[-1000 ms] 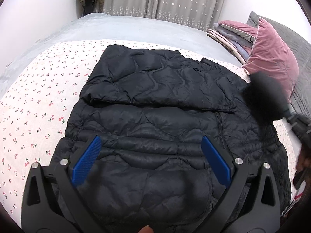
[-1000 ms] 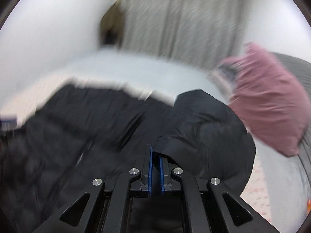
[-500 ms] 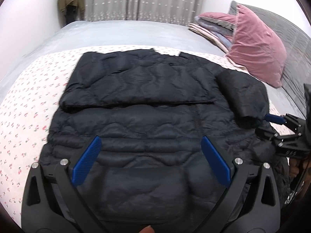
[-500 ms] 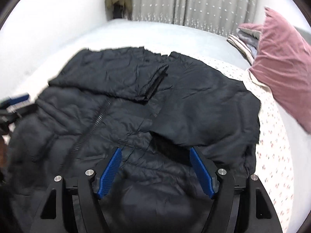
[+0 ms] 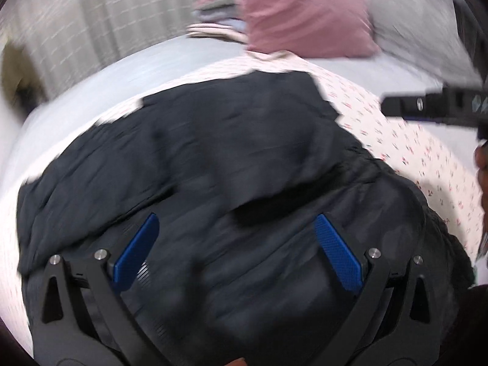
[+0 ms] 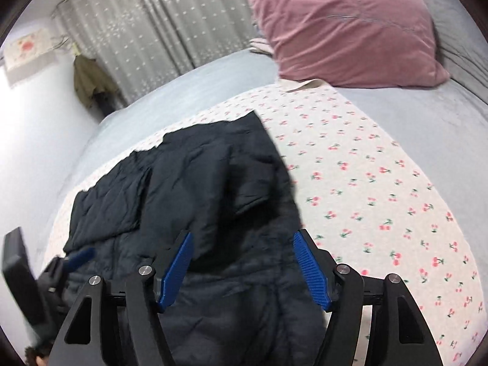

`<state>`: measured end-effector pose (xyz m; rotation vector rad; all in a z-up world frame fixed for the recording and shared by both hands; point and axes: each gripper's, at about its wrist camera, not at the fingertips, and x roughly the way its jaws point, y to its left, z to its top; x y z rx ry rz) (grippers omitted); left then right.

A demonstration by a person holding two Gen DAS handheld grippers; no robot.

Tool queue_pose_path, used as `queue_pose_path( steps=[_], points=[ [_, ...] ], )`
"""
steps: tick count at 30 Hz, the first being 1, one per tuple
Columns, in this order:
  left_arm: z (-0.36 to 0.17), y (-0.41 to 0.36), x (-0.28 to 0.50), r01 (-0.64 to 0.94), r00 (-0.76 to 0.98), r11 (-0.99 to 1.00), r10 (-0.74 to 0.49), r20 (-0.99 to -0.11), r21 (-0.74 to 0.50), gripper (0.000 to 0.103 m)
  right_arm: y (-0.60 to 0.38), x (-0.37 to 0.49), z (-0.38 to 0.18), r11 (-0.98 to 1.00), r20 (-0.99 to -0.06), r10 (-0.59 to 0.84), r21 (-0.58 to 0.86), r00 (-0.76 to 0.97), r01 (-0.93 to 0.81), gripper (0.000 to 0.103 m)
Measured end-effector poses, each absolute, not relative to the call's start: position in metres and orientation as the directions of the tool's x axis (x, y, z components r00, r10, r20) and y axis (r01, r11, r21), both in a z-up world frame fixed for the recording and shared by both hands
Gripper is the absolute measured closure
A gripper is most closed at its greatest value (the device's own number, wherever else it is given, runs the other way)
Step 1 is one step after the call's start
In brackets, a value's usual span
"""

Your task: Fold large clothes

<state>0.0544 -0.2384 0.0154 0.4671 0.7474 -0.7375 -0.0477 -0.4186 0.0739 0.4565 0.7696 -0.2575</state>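
- Left tongs [image 5: 236, 251] stand spread wide over the black puffer jacket [image 5: 213, 183], gripping nothing; that view is blurred.
- Right tongs [image 6: 244, 270] hang above the jacket's edge, jaws apart and closing, their blue pads [image 6: 309, 270] clear of the fabric.
- The jacket lies on the cherry-print sheet [image 6: 366, 198], sleeves folded across its body.
- A pink pillow [image 6: 344, 27] sits beyond the jacket on the bed.
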Motion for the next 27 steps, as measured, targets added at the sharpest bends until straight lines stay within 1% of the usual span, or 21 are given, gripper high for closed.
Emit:
queue_pose_path(
  steps=[4, 7, 8, 9, 10, 11, 12, 13, 16, 18, 20, 22, 23, 24, 25, 26, 27],
  points=[
    [0.012, -0.291, 0.046, 0.786, 0.497, 0.593, -0.441, -0.747, 0.173, 0.001, -0.434, -0.055, 0.075, 0.843, -0.703, -0.056, 0.347, 0.709, 0.410, 0.034],
    [0.002, -0.321, 0.047, 0.771, 0.536, 0.585, -0.386, -0.751, 0.250, 0.002, -0.445, -0.057, 0.073, 0.827, -0.705, -0.052, 0.366, 0.708, 0.426, 0.034],
    [0.001, -0.323, 0.050, 0.764, 0.545, 0.590, -0.374, -0.750, 0.261, 0.016, -0.447, -0.056, 0.071, 0.824, -0.708, -0.051, 0.369, 0.704, 0.430, 0.034],
    [0.000, -0.325, 0.054, 0.755, 0.550, 0.599, -0.360, -0.754, 0.265, 0.040, -0.450, -0.056, 0.069, 0.822, -0.712, -0.051, 0.369, 0.701, 0.434, 0.034],
    [0.002, -0.323, 0.059, 0.751, 0.544, 0.610, -0.355, -0.761, 0.252, 0.051, -0.450, -0.055, 0.068, 0.821, -0.716, -0.052, 0.366, 0.696, 0.437, 0.034],
    [0.009, -0.316, 0.065, 0.746, 0.532, 0.632, -0.375, -0.759, 0.210, 0.073, -0.451, -0.055, 0.067, 0.822, -0.719, -0.053, 0.363, 0.693, 0.440, 0.034],
    [0.018, -0.306, 0.069, 0.744, 0.516, 0.652, -0.417, -0.748, 0.150, 0.084, -0.451, -0.054, 0.067, 0.823, -0.722, -0.056, 0.358, 0.689, 0.441, 0.034],
    [0.033, -0.290, 0.076, 0.734, 0.504, 0.675, -0.466, -0.727, 0.076, 0.085, -0.451, -0.054, 0.067, 0.825, -0.724, -0.057, 0.354, 0.687, 0.441, 0.034],
    [0.068, -0.238, 0.098, 0.674, 0.535, 0.737, -0.533, -0.655, -0.048, 0.086, -0.452, -0.053, 0.066, 0.827, -0.725, -0.052, 0.354, 0.687, 0.436, 0.034],
    [0.082, -0.203, 0.118, 0.616, 0.559, 0.779, -0.538, -0.631, -0.119, 0.086, -0.454, -0.052, 0.064, 0.822, -0.726, -0.048, 0.361, 0.686, 0.440, 0.034],
    [0.087, -0.161, 0.140, 0.534, 0.587, 0.828, -0.510, -0.629, -0.173, 0.085, -0.455, -0.052, 0.063, 0.815, -0.728, -0.046, 0.368, 0.684, 0.447, 0.034],
    [0.080, -0.112, 0.166, 0.387, 0.644, 0.906, -0.399, -0.652, -0.172, 0.078, -0.456, -0.051, 0.061, 0.812, -0.733, -0.052, 0.365, 0.679, 0.456, 0.034],
    [0.075, -0.095, 0.175, 0.336, 0.651, 0.925, -0.364, -0.666, -0.177, 0.070, -0.457, -0.050, 0.061, 0.813, -0.734, -0.058, 0.359, 0.676, 0.459, 0.034],
    [0.067, -0.072, 0.185, 0.275, 0.648, 0.941, -0.332, -0.685, -0.197, 0.059, -0.457, -0.050, 0.061, 0.816, -0.738, -0.071, 0.344, 0.671, 0.464, 0.034],
    [0.058, -0.051, 0.193, 0.226, 0.632, 0.945, -0.327, -0.702, -0.236, 0.054, -0.457, -0.049, 0.061, 0.819, -0.741, -0.083, 0.330, 0.666, 0.469, 0.034],
    [0.048, -0.031, 0.198, 0.186, 0.610, 0.937, -0.346, -0.713, -0.296, 0.050, -0.458, -0.048, 0.060, 0.821, -0.743, -0.091, 0.321, 0.663, 0.472, 0.034],
    [0.040, -0.019, 0.200, 0.164, 0.589, 0.924, -0.372, -0.717, -0.344, 0.050, -0.458, -0.046, 0.060, 0.823, -0.745, -0.096, 0.313, 0.660, 0.473, 0.034]
  ],
)
